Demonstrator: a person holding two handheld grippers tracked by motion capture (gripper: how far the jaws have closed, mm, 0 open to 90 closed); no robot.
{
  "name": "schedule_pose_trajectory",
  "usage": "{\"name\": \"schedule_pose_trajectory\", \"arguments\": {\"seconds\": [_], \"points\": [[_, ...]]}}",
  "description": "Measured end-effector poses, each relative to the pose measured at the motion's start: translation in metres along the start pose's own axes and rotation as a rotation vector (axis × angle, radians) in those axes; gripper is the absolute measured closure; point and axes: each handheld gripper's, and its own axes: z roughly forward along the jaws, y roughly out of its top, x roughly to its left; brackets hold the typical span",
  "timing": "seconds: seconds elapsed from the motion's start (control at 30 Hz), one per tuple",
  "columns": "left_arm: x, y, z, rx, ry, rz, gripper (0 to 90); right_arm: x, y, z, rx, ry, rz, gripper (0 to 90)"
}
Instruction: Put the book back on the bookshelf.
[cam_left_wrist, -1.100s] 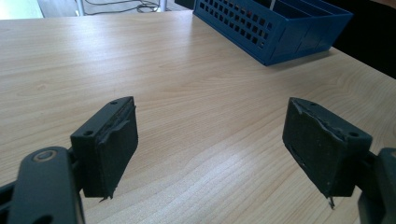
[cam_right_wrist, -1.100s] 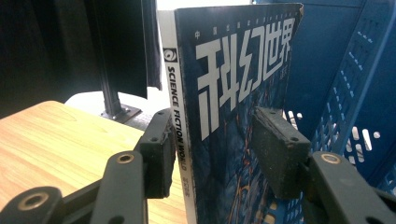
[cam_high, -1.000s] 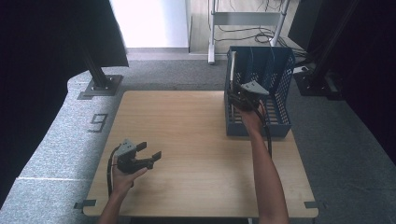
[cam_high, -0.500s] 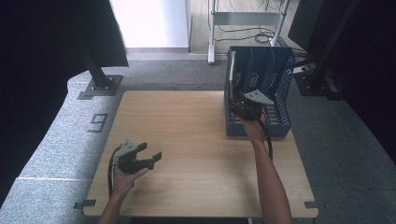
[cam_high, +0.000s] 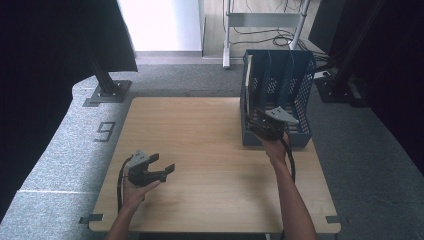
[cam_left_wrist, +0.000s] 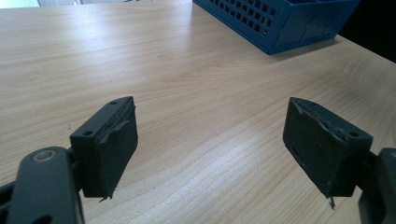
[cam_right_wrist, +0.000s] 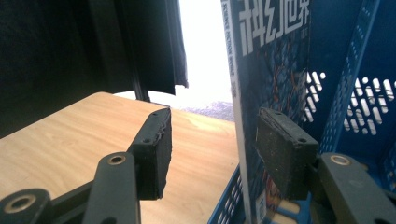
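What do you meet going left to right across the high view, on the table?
Left tongs held over the wood, open → bare table → right tongs at the rack's front → blue file rack with a magazine standing at its left end.

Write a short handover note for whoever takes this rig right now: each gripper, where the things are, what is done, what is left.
Right gripper: open at the near left corner of the blue file rack, jaws straddling the front edge of the magazine; not clamped yet.
Left gripper: open, holding nothing, over bare table at the near left.
Magazine stands upright in the rack's leftmost slot.
Done: right gripper lined up on the magazine.
Left, probably: close on it, then lift or shift it as needed.
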Motion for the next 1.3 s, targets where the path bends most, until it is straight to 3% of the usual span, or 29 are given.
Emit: {"name": "schedule_pose_trajectory", "arguments": {"seconds": [0.3, 0.63, 1.03, 1.3], "points": [[0.002, -0.003, 0.003, 0.014, 0.008, -0.004, 17.7, 0.010, -0.022, -0.030, 0.021, 0.045, -0.007, 45.4], [0.001, -0.006, 0.008, 0.039, 0.008, -0.001, 17.2, 0.021, -0.056, -0.047, 0.065, 0.105, 0.012, 45.6], [0.002, -0.010, 0.011, 0.053, 0.013, -0.006, 17.1, 0.025, -0.094, -0.061, 0.134, 0.121, 0.029, 45.5], [0.002, -0.010, 0.011, 0.056, 0.010, -0.005, 17.1, 0.025, -0.101, -0.062, 0.150, 0.114, 0.032, 45.3]]}}
